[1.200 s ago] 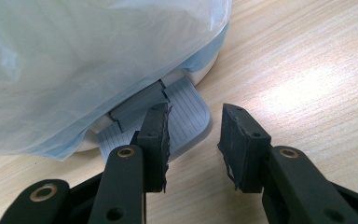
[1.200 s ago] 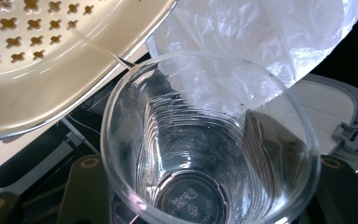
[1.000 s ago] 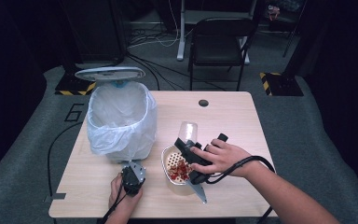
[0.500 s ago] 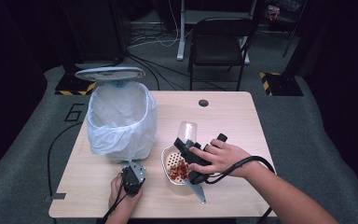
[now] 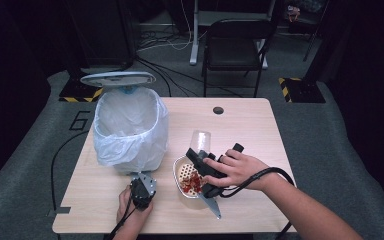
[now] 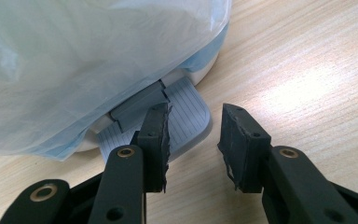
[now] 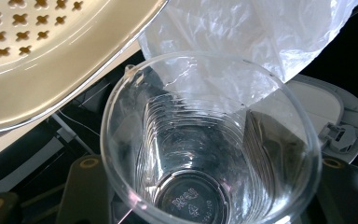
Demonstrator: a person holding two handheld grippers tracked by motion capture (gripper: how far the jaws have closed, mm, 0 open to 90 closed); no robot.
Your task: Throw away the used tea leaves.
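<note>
A white pedal bin [image 5: 130, 125] lined with a clear bag stands at the table's left, its lid [image 5: 117, 79] raised. My left gripper [image 5: 142, 190] sits at the bin's front base. In the left gripper view its jaws stand apart over the grey ribbed pedal [image 6: 186, 121], nothing between them. My right gripper [image 5: 199, 156] is shut on a clear plastic cup [image 5: 201, 140], tipped on its side above a cream strainer bowl [image 5: 180, 167] holding red bits [image 5: 192, 182]. The cup [image 7: 205, 154] looks empty inside.
A grey metal piece [image 5: 211, 205] sticks out from under the bowl toward the table's front edge. A small round hole [image 5: 218, 110] marks the far side of the table. A black chair [image 5: 232, 45] stands behind it. A cable [image 5: 260, 175] trails from my right gripper.
</note>
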